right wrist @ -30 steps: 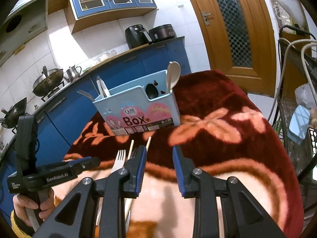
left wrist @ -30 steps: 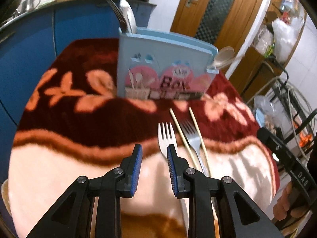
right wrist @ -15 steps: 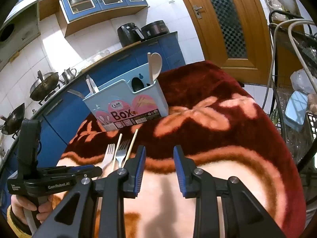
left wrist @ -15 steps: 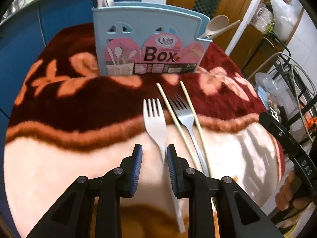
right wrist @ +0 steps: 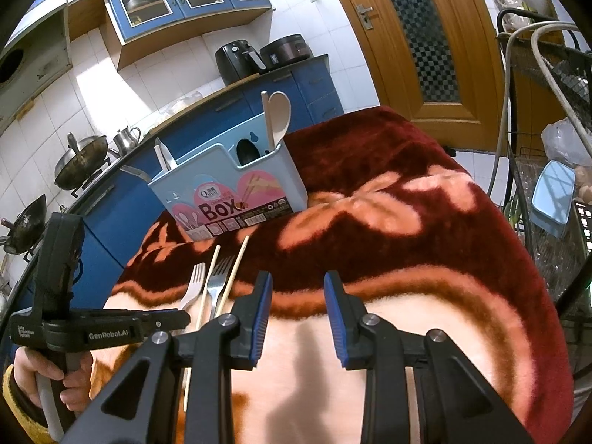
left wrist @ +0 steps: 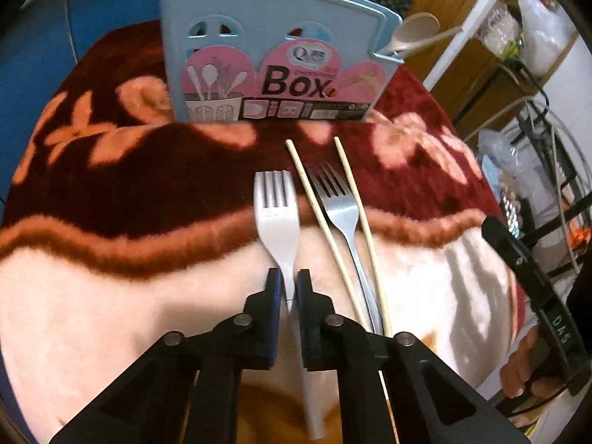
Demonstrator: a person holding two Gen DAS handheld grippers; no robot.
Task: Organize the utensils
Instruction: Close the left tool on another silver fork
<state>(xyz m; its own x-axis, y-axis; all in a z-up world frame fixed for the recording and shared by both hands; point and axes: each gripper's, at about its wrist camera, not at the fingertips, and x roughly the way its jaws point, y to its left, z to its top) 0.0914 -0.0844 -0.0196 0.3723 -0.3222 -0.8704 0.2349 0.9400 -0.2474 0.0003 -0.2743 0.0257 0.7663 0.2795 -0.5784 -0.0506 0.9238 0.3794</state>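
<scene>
A white plastic fork (left wrist: 276, 218) lies on the blanket, tines toward the light blue utensil box (left wrist: 273, 59). My left gripper (left wrist: 288, 284) is shut on the white fork's handle. A metal fork (left wrist: 338, 203) lies to its right between two wooden chopsticks (left wrist: 318, 214). The box holds a wooden spoon (left wrist: 418, 31) and other utensils. In the right wrist view the box (right wrist: 229, 199) stands at the back, the forks (right wrist: 196, 288) lie at the left, and my right gripper (right wrist: 298, 296) is open and empty above the blanket.
A red and cream floral blanket (right wrist: 407, 222) covers the table. Blue kitchen cabinets (right wrist: 207, 122) stand behind, with woks (right wrist: 79, 162) at the left. A wire rack with bags and a cable (right wrist: 547, 148) stands at the right. A wooden door (right wrist: 425, 37) is behind.
My left gripper has come down and forward along the white fork and its jaws have closed on the handle. The right gripper has stayed open and drawn back slightly.
</scene>
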